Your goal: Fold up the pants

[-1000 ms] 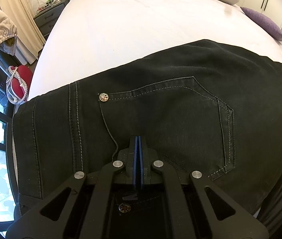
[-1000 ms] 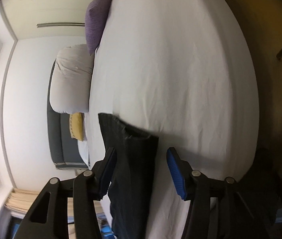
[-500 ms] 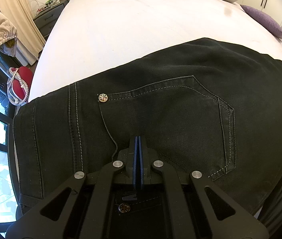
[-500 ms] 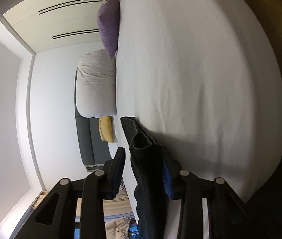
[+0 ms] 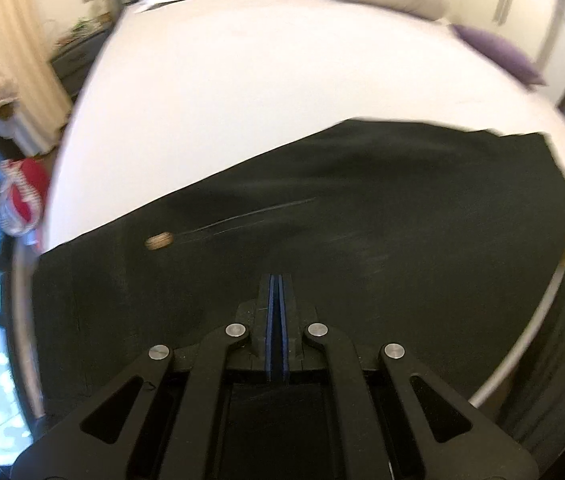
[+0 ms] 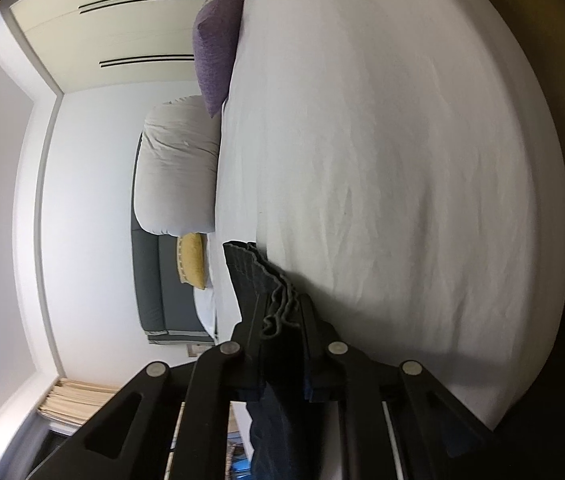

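Note:
Black denim pants lie across the near part of a white bed; a metal rivet shows on them, blurred. My left gripper points steeply down, its blue pads pressed together with the tips sunk in the fabric, which spreads out under its arms. In the right wrist view the picture is turned on its side. There my right gripper is closing on a bunched, layered edge of the pants, which fills the gap between its pads just above the sheet.
A purple pillow, a rolled white duvet and a yellow cushion sit at the head of the bed by a grey headboard. Off the bed's left side are a red bag, a dresser and a window.
My right gripper's jaws came in from wide apart onto the pants' edge. The left wrist view rose and tipped up, now blurred, with more bed showing and the rivet lower left.

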A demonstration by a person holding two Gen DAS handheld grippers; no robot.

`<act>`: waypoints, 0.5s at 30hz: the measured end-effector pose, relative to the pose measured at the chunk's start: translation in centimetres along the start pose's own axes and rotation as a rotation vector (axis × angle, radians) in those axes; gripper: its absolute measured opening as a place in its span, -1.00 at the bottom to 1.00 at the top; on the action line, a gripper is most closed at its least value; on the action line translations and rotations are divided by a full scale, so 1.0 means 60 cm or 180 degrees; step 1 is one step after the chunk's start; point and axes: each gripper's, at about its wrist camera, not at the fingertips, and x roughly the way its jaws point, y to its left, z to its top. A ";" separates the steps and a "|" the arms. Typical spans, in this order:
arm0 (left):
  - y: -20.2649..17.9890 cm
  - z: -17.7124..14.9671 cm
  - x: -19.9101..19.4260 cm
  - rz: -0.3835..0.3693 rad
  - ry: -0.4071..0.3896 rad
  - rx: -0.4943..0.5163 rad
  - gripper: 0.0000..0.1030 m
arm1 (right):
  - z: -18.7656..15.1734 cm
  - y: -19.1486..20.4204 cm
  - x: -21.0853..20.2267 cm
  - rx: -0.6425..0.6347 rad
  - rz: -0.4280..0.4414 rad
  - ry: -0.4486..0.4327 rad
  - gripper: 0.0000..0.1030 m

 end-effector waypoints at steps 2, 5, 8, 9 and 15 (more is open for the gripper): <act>-0.023 0.009 0.012 -0.0288 0.0051 -0.0062 -0.97 | -0.001 0.010 -0.001 -0.0090 -0.0075 -0.0026 -0.76; -0.072 0.014 0.039 -0.0579 0.0156 0.0036 -0.97 | -0.001 0.020 -0.003 -0.0192 -0.0163 -0.0048 -0.76; -0.099 0.008 0.078 -0.0801 0.0346 0.0017 -0.97 | 0.000 0.025 -0.004 -0.0272 -0.0231 -0.0052 -0.76; -0.102 0.005 0.089 -0.0795 0.0380 0.0011 -0.97 | 0.000 0.027 -0.004 -0.0299 -0.0259 -0.0054 -0.76; -0.074 -0.004 0.101 -0.1041 0.0405 -0.0216 -0.97 | -0.010 0.062 0.004 -0.0627 -0.0487 -0.0007 -0.75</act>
